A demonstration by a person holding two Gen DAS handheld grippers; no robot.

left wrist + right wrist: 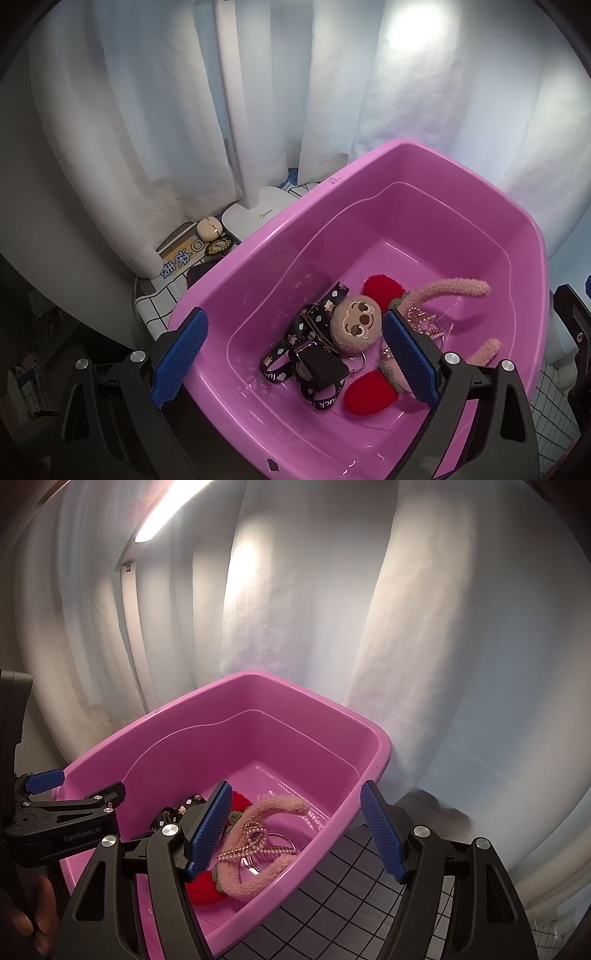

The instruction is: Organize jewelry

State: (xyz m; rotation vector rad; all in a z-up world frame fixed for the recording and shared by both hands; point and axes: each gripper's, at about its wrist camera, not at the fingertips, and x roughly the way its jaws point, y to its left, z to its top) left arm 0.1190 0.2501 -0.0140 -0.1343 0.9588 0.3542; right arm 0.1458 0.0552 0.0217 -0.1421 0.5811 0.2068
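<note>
Pink tub (369, 184) on gridded cloth (332, 893), already holding plush monkey (360, 325), black lanyard (317, 325), pearl bow clip (251, 840). Both grippers over tub: left gripper (295, 354) spread wide, empty; right gripper (295, 834) likewise gaping, nothing held. Looks mostly sorted; leftovers outside tub not visible.

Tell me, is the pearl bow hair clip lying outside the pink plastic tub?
No, the pearl bow hair clip lies inside the pink plastic tub, resting on the plush monkey toy's fuzzy pink limbs.
</note>
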